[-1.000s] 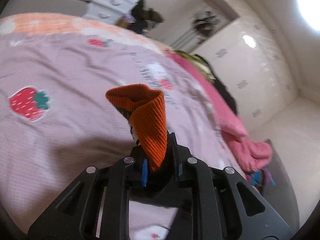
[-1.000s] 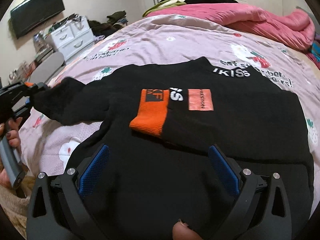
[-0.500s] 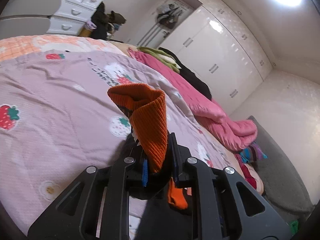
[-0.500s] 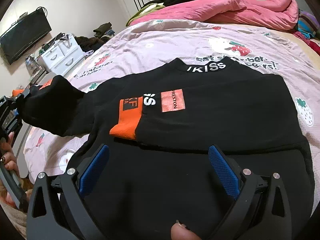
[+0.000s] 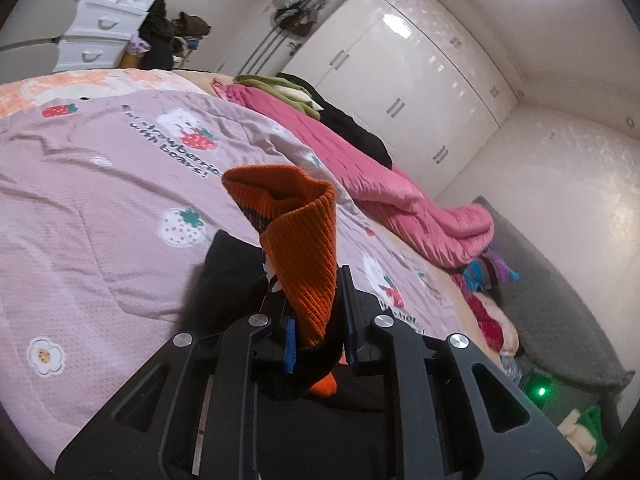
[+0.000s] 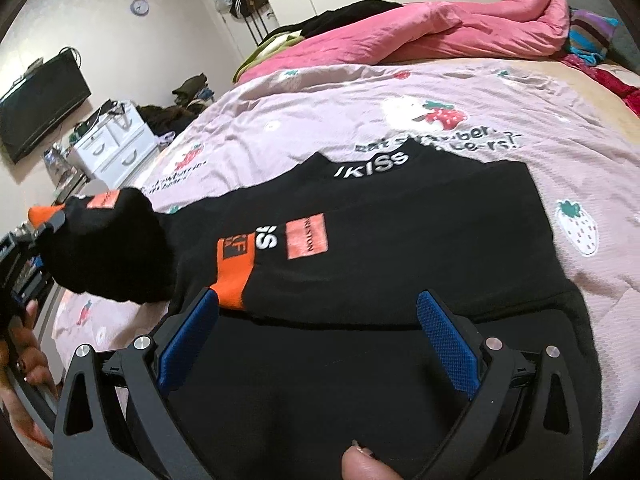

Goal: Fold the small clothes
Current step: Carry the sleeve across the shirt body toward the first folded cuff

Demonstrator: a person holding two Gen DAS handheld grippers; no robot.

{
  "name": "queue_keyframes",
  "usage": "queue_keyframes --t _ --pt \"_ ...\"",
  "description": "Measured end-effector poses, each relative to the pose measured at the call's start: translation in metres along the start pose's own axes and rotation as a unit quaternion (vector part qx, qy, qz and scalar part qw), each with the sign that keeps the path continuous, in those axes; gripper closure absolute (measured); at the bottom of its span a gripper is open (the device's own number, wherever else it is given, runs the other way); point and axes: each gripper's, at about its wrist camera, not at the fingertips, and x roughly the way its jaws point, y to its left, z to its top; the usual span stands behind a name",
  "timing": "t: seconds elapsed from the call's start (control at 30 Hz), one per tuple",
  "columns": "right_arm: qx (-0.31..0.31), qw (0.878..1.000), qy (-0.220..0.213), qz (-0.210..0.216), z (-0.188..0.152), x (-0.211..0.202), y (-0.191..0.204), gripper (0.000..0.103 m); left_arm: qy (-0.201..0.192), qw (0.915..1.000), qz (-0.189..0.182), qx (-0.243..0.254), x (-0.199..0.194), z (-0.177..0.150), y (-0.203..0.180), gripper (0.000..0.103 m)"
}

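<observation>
Sweater [image 6: 400, 240]: matt black knit, soft nap. Its cuff [image 5: 300, 248], centre of the left wrist view: orange ribbed knit. Bedcover [image 5: 100, 220], left of frame: lilac cloth, fine waffle texture, printed strawberries. Quilt [image 5: 400, 200], right of centre: pink cloth, stitched ridges. Wardrobe doors [image 5: 400, 80], upper right: glossy white, metal handles. Right gripper [image 6: 320, 320]: matt black plastic, bright metal screw heads; pads [image 6: 448, 332] blue, rough dimpled rubbery finish.

Black sweater [image 6: 400, 220], orange cuffs [image 5: 296, 248]
</observation>
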Motion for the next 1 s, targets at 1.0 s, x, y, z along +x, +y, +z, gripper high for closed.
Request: queue_keyframes --t 1.0 --pt "0.120 0.991 -0.058 -0.029 0.020 -0.047 -0.099 0.004 0.119 0.9861 -0.059 0.100 0.080 -0.039 -0.086 0.093"
